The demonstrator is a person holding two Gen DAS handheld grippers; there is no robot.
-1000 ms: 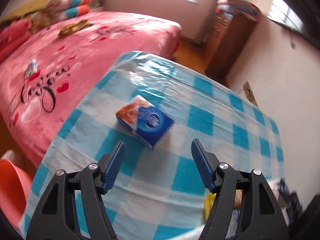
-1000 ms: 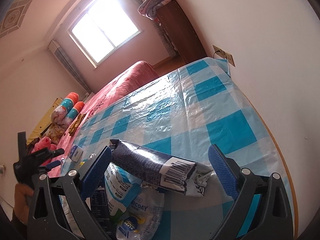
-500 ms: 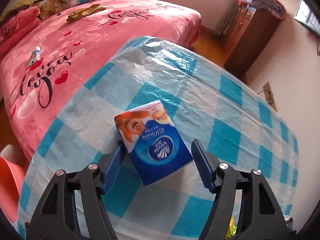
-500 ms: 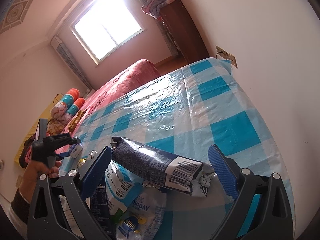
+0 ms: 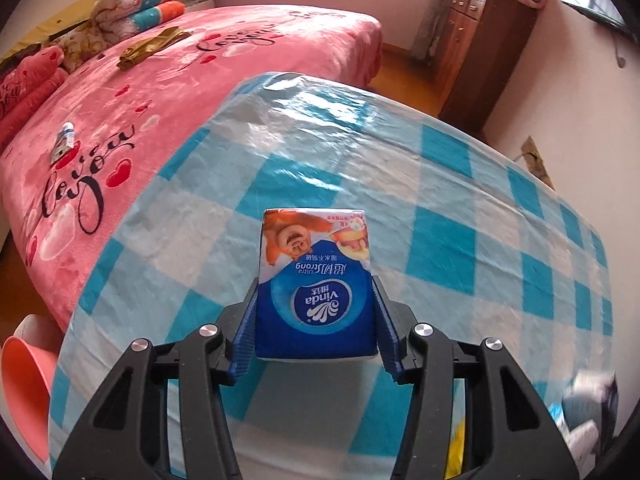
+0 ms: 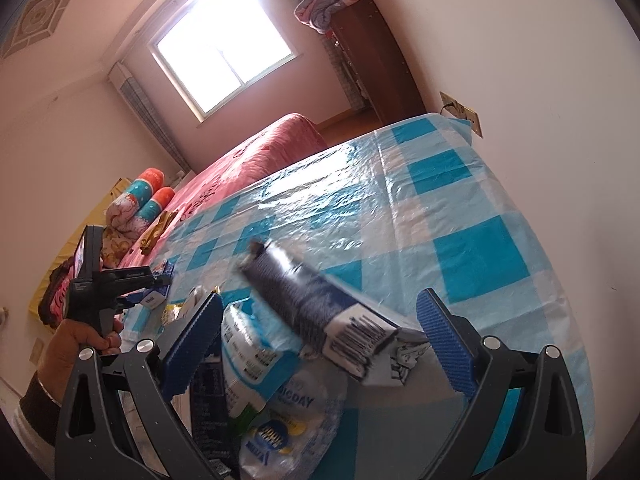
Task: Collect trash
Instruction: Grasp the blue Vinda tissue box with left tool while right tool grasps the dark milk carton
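Left wrist view: blue-and-orange soft tissue pack [image 5: 316, 284], on blue-checked plastic-covered surface [image 5: 440, 208], long axis running straight away between pads of left hand-held gripper [image 5: 316, 326]; jaws just closing, pressed to both flanks. Right hand-held gripper [image 6: 320, 344]: spread wide, over dark crumpled wrapper [image 6: 316, 304], not gripping.

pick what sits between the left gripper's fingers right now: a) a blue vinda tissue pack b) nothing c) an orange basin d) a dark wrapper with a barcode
a: in the left wrist view the blue pads of the left gripper press both sides of the tissue pack on the checked tablecloth, its jaws having just been closing.
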